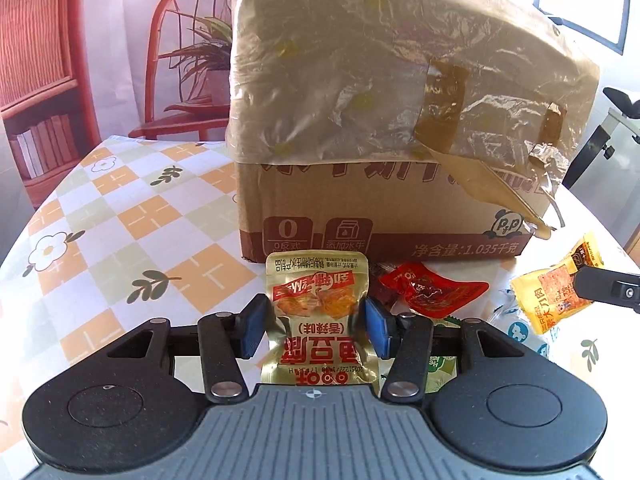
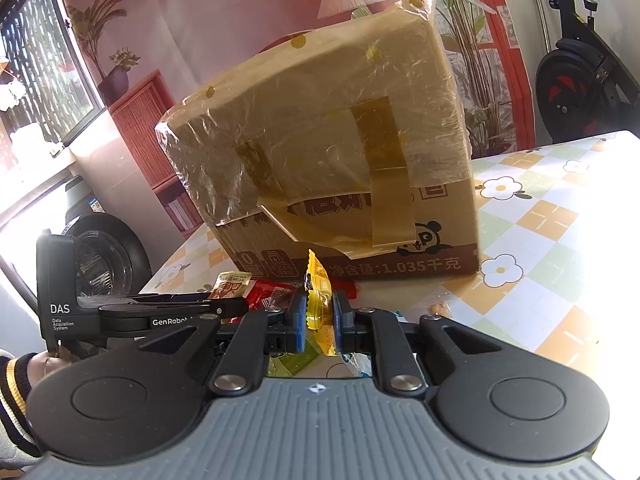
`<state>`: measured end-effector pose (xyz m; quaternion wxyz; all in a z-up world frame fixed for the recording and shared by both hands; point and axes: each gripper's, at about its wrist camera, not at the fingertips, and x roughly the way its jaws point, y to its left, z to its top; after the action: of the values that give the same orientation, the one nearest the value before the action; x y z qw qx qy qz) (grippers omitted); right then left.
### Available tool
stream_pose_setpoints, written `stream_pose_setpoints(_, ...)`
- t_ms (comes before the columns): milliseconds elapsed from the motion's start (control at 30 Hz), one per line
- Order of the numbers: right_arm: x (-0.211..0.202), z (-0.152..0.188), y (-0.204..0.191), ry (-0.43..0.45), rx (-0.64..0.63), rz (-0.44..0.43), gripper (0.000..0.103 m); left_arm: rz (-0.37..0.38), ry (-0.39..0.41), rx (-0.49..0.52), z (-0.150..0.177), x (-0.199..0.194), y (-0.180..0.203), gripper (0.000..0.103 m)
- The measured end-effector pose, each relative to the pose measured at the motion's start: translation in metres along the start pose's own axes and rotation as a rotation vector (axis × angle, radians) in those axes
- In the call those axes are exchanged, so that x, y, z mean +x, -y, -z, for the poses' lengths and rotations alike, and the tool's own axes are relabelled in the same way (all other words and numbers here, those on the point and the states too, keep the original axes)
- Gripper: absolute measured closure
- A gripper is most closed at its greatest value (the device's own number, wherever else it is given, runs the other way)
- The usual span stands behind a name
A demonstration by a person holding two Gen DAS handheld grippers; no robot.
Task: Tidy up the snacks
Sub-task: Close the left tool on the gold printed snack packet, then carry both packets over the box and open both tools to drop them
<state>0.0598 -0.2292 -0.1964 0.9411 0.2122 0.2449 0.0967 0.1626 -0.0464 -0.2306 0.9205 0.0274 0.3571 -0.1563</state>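
Left fingers (image 1: 316, 320) pinch gold packet (image 1: 316, 292); right fingers (image 2: 318, 320) pinch yellow packet (image 2: 318, 304), edge-on.

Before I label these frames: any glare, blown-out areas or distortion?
Left wrist: film on the cardboard box glints, table's right edge blown white, fisheye bends edges. Right wrist: window side washed out, yellow packet backlit, glowing.

gold snack packet (image 1: 316, 312) and yellow packet (image 2: 319, 300) pinched upright before taped carton (image 1: 384, 208).
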Motion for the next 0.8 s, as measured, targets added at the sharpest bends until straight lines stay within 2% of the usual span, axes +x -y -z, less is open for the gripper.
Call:
stream_pose_setpoints(167, -0.003, -0.006, -0.004, 0.016, -0.020, -0.011, 0.089, -0.015, 0.065, -0.045, -0.005, -0.034, -0.014, 0.049)
stream_pose_setpoints(300, -0.009, -0.017, -0.012, 0.048, -0.068, -0.018, 0.089, -0.021, 0.135, -0.057, -0.022, -0.060, -0.022, 0.049)
stream_pose_setpoints(567, -0.025, -0.051, -0.033, 0.166, -0.198, -0.068, 0.089, -0.016, 0.317, -0.033, -0.077, -0.109, -0.015, 0.049)
stream_pose_setpoints(800, -0.030, -0.106, -0.045, 0.274, -0.192, -0.140, 0.089, -0.005, 0.429, 0.017, -0.139, -0.120, 0.007, 0.048)
